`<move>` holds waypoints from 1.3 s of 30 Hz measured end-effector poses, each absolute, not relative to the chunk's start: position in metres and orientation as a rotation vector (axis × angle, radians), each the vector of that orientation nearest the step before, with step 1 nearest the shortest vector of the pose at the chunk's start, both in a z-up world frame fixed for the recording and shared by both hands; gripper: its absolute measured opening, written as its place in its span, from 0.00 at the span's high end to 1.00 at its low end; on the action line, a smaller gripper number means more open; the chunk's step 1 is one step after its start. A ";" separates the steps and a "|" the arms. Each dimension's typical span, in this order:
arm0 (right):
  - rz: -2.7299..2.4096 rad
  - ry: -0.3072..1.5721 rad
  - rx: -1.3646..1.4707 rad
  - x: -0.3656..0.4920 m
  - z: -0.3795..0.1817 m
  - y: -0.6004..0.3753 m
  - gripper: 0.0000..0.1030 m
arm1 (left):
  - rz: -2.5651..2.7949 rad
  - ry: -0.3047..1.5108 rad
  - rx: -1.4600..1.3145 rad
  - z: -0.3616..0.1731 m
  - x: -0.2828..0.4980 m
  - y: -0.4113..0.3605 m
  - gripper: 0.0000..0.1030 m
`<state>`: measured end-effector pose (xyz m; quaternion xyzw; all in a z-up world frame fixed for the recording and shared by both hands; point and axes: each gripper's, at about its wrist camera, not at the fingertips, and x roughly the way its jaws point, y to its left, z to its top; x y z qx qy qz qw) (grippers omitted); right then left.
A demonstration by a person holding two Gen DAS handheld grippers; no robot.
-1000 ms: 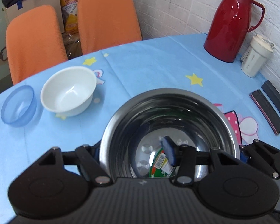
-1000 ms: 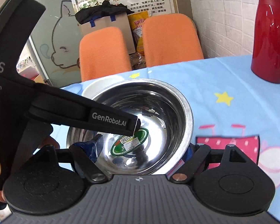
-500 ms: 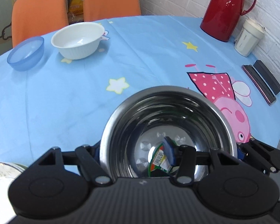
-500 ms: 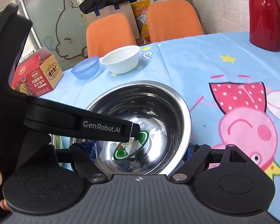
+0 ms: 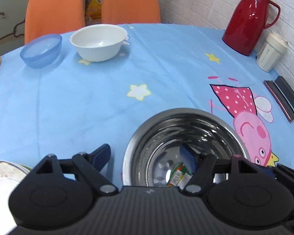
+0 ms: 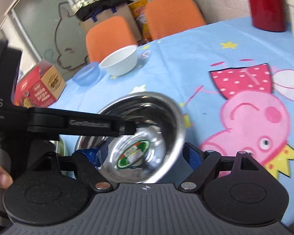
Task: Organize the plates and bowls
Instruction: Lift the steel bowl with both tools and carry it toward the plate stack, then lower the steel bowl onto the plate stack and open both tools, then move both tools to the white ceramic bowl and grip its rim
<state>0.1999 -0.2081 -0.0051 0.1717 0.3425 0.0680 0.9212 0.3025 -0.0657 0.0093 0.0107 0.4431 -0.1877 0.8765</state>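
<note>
Near table edge: steel bowl on the blue cloth, green label inside.
Left gripper: fingers spread, one inside the bowl, one outside its rim, neither pressing.
Right gripper: fingers apart either side of the bowl, not clamping.
Far side: white bowl just beside blue bowl.
By wall: red jug, cup.

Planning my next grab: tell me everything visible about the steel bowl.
The steel bowl is round, deep, shiny metal, empty but for a green-and-white sticker on its bottom. It is mouth-up over the blue cloth. The open left gripper straddles its rim, one finger inside; contact unclear.
</note>
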 end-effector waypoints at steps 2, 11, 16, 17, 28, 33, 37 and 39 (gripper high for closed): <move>0.099 0.671 0.380 0.186 -0.003 -0.217 0.32 | -0.368 0.897 0.024 0.015 0.299 -0.061 0.31; 0.022 0.620 0.423 0.160 0.000 -0.241 0.32 | -0.338 0.835 0.015 0.040 0.286 -0.040 0.30; 0.024 0.615 0.418 0.174 0.003 -0.245 0.32 | -0.340 0.822 0.025 0.046 0.290 -0.035 0.30; 0.030 0.617 0.413 0.178 0.004 -0.246 0.32 | -0.340 0.822 0.028 0.047 0.292 -0.033 0.30; 0.221 0.640 0.083 0.296 0.070 -0.230 0.32 | -0.350 0.743 0.058 0.104 0.405 0.000 0.30; 0.334 0.694 0.035 0.368 0.073 -0.211 0.31 | -0.455 0.803 0.075 0.096 0.480 -0.008 0.30; 0.387 0.746 -0.059 0.414 0.057 -0.189 0.31 | -0.555 0.871 0.138 0.075 0.529 -0.024 0.30; 0.430 0.768 -0.099 0.431 0.045 -0.181 0.31 | -0.574 0.885 0.178 0.062 0.546 -0.032 0.30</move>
